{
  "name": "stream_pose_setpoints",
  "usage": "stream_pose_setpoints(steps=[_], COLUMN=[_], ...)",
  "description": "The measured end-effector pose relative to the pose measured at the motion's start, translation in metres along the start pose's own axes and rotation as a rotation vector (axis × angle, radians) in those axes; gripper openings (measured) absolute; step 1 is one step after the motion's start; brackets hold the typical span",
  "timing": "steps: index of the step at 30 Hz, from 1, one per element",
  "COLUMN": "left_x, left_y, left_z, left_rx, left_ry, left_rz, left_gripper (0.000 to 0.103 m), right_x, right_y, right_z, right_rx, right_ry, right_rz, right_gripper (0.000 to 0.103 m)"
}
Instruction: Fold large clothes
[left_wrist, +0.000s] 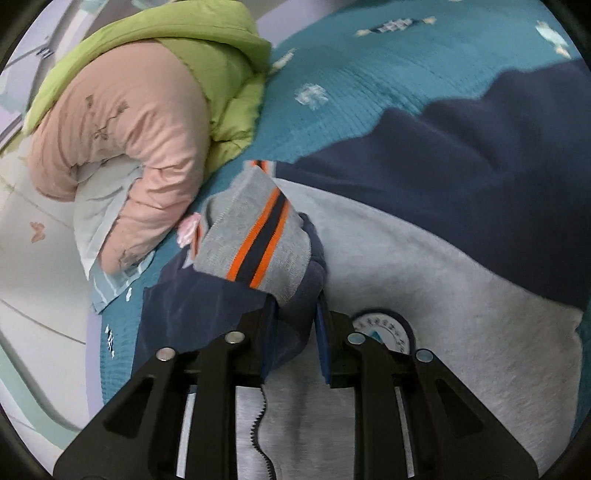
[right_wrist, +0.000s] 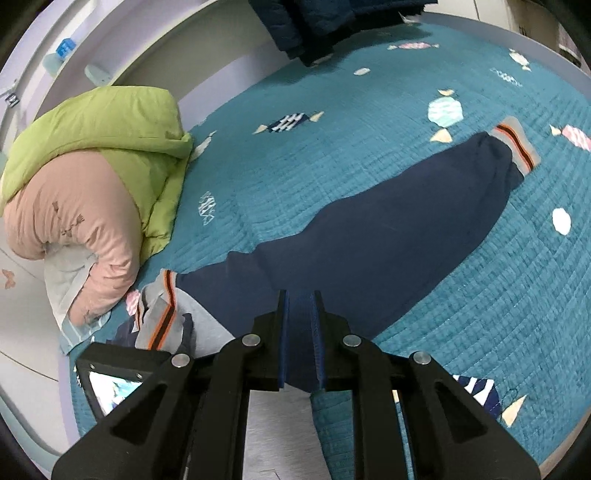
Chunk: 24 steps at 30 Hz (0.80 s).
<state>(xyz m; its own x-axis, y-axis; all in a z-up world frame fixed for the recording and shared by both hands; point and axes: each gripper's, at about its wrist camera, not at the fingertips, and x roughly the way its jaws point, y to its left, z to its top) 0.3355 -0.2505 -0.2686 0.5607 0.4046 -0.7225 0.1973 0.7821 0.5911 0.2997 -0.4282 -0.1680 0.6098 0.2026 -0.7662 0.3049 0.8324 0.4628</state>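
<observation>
Teal quilt (right_wrist: 295, 177); sweatshirt (right_wrist: 369, 240) apparently between jaws

The round white badge (left_wrist: 384, 332) printed on the grey and navy sweatshirt (left_wrist: 424, 266) is half covered by the left gripper (left_wrist: 293, 332), and its lettering is too small to read. The navy sleeve fabric runs between that gripper's blue pads (left_wrist: 322, 343), so whether they press on it cannot be told. Left of the sweatshirt, the bundled pink and green padded quilt (left_wrist: 122, 122) is blurred. Beyond the sweatshirt, a dark navy padded jacket (right_wrist: 332, 22) is cut off by the top edge of the right wrist view.
</observation>
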Motion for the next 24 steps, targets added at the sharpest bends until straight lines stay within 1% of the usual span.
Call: stream_pose_setpoints(steps=[1,2,4,5,6,9,10,11,12,13,14,16,19,22,24], left_x=[-0.001,-0.004,-0.019,-0.023,-0.028,-0.043,-0.049,-0.052,-0.054,-0.054,-0.055,-0.047,-0.032,-0.014,-0.003], left_y=[-0.005,-0.009,-0.015,-0.016,-0.015,0.004,0.016,0.029,0.041,0.057,0.066,0.101,0.144,0.186,0.209], left_z=[-0.003,-0.005,-0.011,-0.013,-0.014,-0.016,-0.017,-0.017,-0.018,-0.019,-0.02,-0.026,-0.037,-0.052,-0.062], left_rx=[0.029,0.048,0.085,0.096,0.098,0.04,0.008,-0.025,-0.056,-0.092,-0.118,-0.186,-0.264,-0.344,-0.396], left_ry=[-0.001,-0.012,-0.089,-0.1,-0.104,-0.107,-0.113,-0.119,-0.12,-0.116,-0.112,-0.101,-0.074,-0.031,-0.007], left_rz=[-0.017,-0.019,-0.018,-0.027,-0.05,-0.165,-0.204,-0.233,-0.251,-0.27,-0.28,-0.294,-0.284,-0.287,-0.291], left_gripper=[0.054,0.072,0.078,0.082,0.082,0.082,0.082,0.082,0.082,0.082,0.082,0.082,0.082,0.082,0.082], right_x=[0.001,0.001,0.003,0.005,0.006,0.008,0.008,0.008,0.008,0.009,0.011,0.017,0.031,0.046,0.056], right_y=[0.0,0.0,0.001,0.002,0.002,0.005,0.007,0.011,0.014,0.018,0.022,0.035,0.053,0.068,0.076], right_z=[0.0,0.0,0.0,0.0,-0.001,-0.003,-0.004,-0.005,-0.006,-0.008,-0.01,-0.017,-0.026,-0.036,-0.044], right_rx=[0.0,-0.002,-0.004,-0.007,-0.009,-0.034,-0.049,-0.067,-0.081,-0.098,-0.112,-0.163,-0.221,-0.257,-0.273], right_ry=[0.003,0.006,0.009,0.011,0.013,0.007,0.002,-0.004,-0.006,-0.006,-0.003,0.013,0.047,0.087,0.119], right_rz=[-0.001,-0.001,-0.005,-0.006,-0.006,-0.024,-0.029,-0.031,-0.028,-0.024,-0.022,-0.02,-0.018,-0.016,0.002], right_gripper=[0.013,0.013,0.013,0.014,0.018,0.027,0.029,0.033,0.039,0.04,0.043,0.044,0.047,0.048,0.047])
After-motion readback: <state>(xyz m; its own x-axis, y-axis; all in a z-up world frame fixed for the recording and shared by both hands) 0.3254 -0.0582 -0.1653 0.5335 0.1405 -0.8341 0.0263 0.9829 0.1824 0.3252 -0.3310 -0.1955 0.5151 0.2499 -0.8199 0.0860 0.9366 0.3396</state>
